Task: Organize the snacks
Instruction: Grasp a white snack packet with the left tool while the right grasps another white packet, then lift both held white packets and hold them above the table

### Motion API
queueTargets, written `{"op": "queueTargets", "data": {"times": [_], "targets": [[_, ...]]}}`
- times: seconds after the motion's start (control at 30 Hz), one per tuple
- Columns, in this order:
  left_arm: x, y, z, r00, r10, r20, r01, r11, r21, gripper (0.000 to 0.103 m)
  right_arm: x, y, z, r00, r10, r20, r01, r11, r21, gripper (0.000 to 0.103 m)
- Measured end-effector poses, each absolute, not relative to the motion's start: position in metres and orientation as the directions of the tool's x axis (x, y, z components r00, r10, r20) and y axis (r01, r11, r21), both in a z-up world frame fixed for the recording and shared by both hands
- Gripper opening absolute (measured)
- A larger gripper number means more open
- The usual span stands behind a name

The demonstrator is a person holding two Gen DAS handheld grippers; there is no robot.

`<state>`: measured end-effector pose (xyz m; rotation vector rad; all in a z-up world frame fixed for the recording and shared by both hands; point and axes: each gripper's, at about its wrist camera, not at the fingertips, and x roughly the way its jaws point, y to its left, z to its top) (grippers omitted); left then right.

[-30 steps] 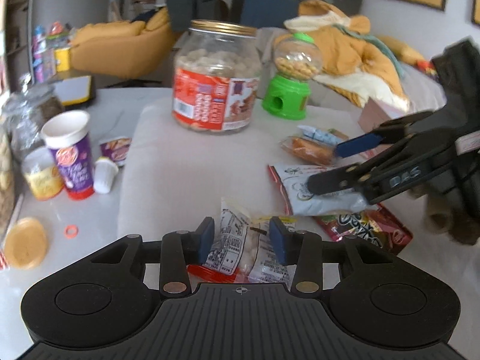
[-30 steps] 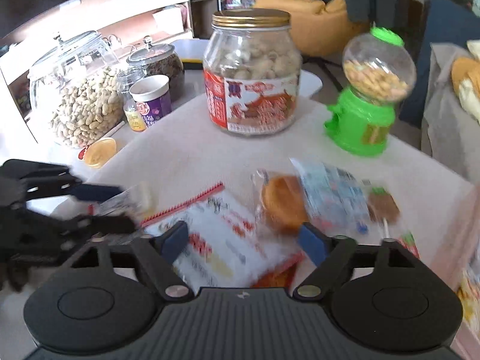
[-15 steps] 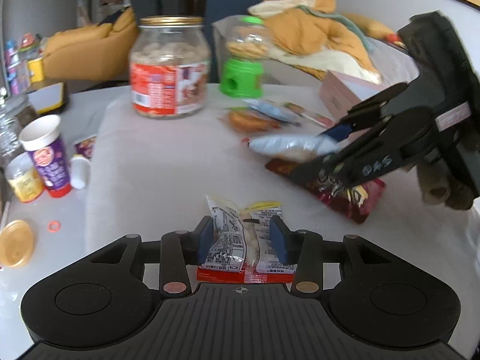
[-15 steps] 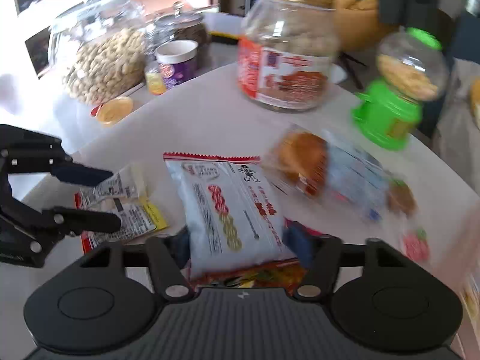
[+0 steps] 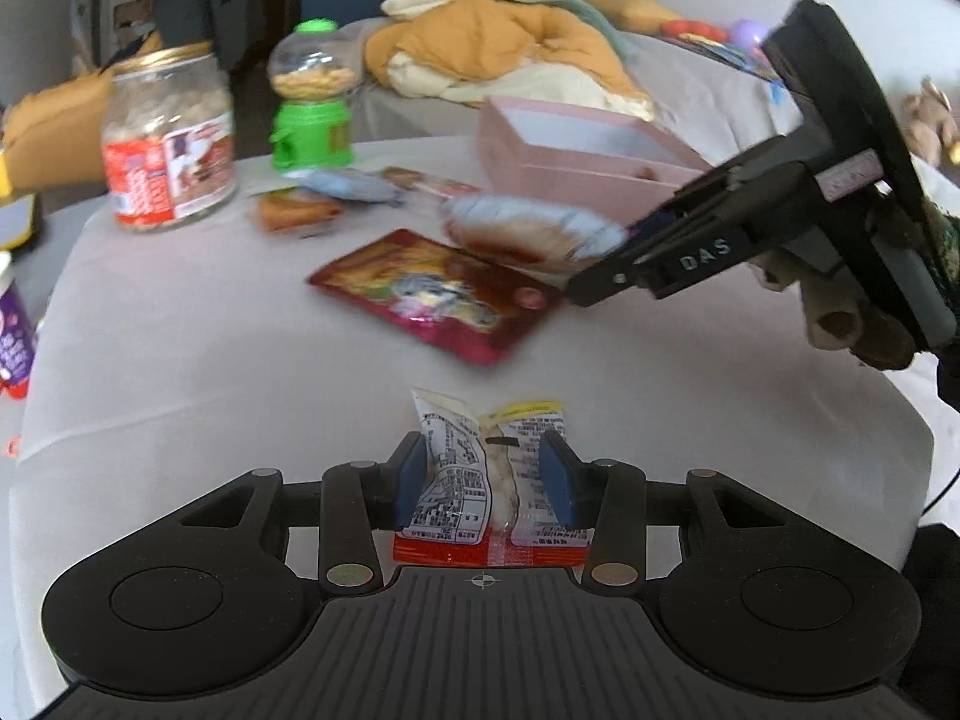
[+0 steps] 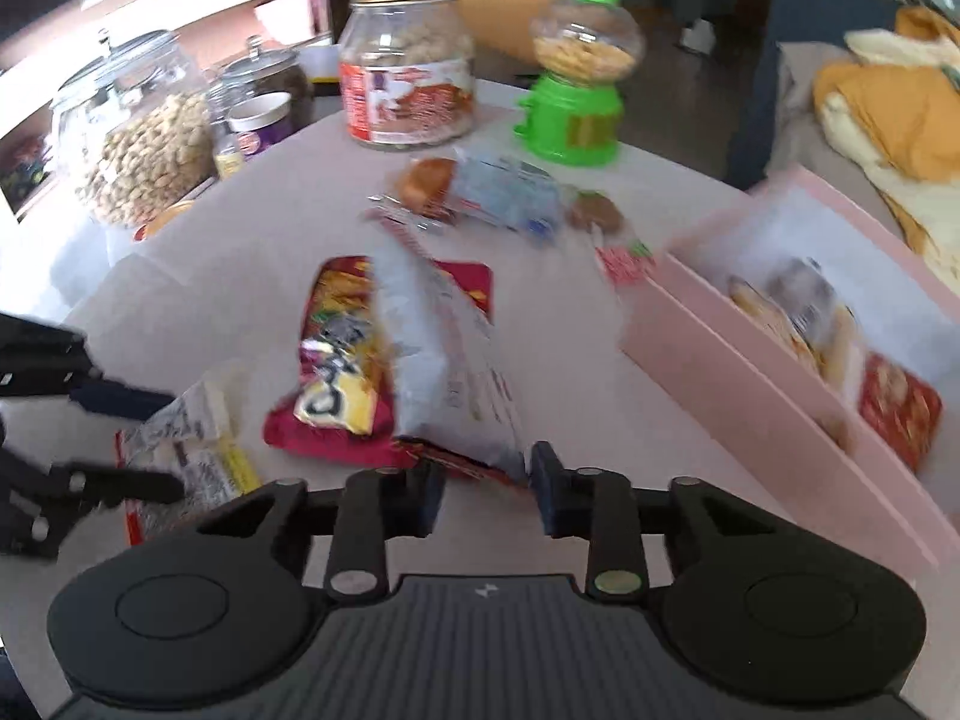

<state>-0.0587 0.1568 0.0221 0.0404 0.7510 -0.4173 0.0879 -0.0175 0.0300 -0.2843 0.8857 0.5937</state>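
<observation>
Meanwhile the left tool point(image 5: 485, 483) gripped a small crinkled white packet point(image 5: 480, 480) with a red bottom seam, its long axis running straight ahead between the blue pads, near the pink box point(image 5: 576, 162). Closer to that box, the right tool point(image 6: 483, 495) was closing on a pale, puffy pillow-shaped bag point(image 6: 444, 372), lengthwise along the fingers, tilted above a glossy flat red pouch point(image 6: 342, 360) lying on the cloth-covered surface point(image 5: 210, 330)
</observation>
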Motion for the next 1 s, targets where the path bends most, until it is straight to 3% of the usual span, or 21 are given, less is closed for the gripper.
{"op": "queueTargets", "data": {"times": [0.07,0.3,0.5,0.63,0.7,0.83,0.97,1.0], "targets": [[-0.064,0.145,0.022,0.649,-0.357,-0.672,0.401,0.911,-0.097,0.047,0.082,-0.026,0.028,0.503,0.365,-0.784,-0.581,0.814,0.007,0.064],[-0.071,0.118,0.021,0.622,-0.388,-0.681,0.462,0.883,-0.082,0.05,0.051,-0.044,0.036,0.408,0.529,-0.744,-0.703,0.702,0.114,0.07],[-0.057,0.094,0.014,0.636,-0.346,-0.689,0.429,0.902,-0.057,0.063,0.066,-0.024,0.047,0.523,0.494,-0.695,-0.689,0.725,-0.003,0.08],[-0.055,0.079,0.01,0.666,-0.274,-0.694,0.416,0.908,0.041,0.062,0.125,-0.019,0.028,0.426,0.529,-0.734,-0.614,0.765,0.195,0.08],[-0.053,0.078,0.01,0.664,-0.271,-0.696,0.413,0.91,0.039,0.062,0.145,-0.024,0.014,0.365,0.558,-0.745,-0.541,0.779,0.318,0.085],[-0.05,0.081,0.009,0.664,-0.279,-0.694,0.409,0.912,0.024,0.062,0.136,-0.04,0.01,0.357,0.607,-0.71,-0.518,0.761,0.39,0.077],[-0.048,0.081,0.009,0.669,-0.279,-0.689,0.401,0.916,0.018,0.062,0.106,-0.055,0.015,0.389,0.568,-0.725,-0.555,0.773,0.308,0.048],[-0.047,0.082,0.009,0.67,-0.282,-0.687,0.398,0.917,0.011,0.062,0.102,-0.059,0.016,0.392,0.554,-0.735,-0.556,0.779,0.29,0.047]]}}
